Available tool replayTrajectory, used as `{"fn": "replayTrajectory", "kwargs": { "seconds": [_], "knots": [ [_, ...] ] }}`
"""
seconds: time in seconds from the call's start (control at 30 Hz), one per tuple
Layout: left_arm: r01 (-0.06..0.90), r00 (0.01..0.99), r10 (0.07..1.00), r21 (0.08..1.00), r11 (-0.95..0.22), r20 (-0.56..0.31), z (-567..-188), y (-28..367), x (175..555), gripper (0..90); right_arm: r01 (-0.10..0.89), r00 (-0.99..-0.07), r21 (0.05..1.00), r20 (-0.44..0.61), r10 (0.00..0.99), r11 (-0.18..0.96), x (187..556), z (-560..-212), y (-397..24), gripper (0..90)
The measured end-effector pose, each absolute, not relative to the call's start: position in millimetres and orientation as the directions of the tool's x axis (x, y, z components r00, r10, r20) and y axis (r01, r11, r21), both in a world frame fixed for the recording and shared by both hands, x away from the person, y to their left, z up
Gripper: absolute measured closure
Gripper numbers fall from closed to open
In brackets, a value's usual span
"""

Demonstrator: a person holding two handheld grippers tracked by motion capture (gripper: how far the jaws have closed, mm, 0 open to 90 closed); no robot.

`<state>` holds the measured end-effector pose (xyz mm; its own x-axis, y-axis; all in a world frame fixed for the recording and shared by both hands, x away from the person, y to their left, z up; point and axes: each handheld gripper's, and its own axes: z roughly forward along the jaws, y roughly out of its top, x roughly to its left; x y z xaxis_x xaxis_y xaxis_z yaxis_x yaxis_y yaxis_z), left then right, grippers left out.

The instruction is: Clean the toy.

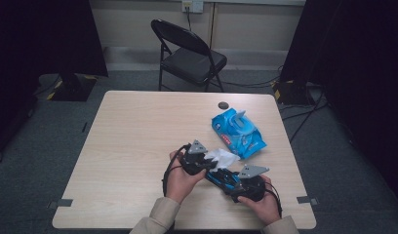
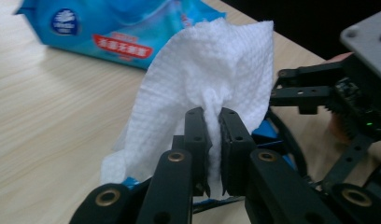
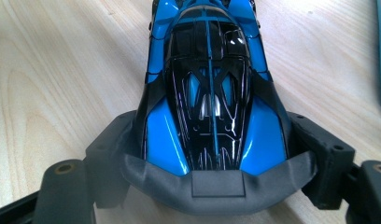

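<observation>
Your left gripper (image 2: 213, 116) is clamped on a white wipe (image 2: 202, 84), held up just above the table (image 1: 138, 131) near its front edge. Your right gripper (image 3: 216, 140) grips a blue-and-black toy car (image 3: 209, 93) across its body, right beside the wipe. The blue wipe pack (image 1: 237, 131) lies behind; its red label carries white characters too small to read.

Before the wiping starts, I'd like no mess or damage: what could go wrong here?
The left gripper pinches only a bunched fold of the wet wipe, so it could slip out under rubbing. The right gripper clamps the glossy blue toy car by its sides; a hard wipe might twist it loose.
</observation>
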<state>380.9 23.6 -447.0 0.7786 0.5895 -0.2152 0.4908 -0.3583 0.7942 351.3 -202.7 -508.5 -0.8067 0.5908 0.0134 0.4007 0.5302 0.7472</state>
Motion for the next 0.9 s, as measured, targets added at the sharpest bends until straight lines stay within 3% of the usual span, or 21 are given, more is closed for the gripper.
{"fn": "replayTrajectory", "kwargs": {
  "seconds": [0.47, 0.9],
  "knots": [
    [0.482, 0.828, 0.510, 0.759, -0.438, -0.231, -471, -32, 373, 83.3, 0.399, -0.808, 0.747, 0.012, 0.590, 0.531, 351, -509, -203, 24.6],
    [0.470, 0.842, 0.499, 0.731, -0.494, -0.204, -475, -46, 374, 83.7, 0.399, -0.808, 0.748, 0.012, 0.590, 0.531, 351, -509, -203, 24.5]
  ]
}}
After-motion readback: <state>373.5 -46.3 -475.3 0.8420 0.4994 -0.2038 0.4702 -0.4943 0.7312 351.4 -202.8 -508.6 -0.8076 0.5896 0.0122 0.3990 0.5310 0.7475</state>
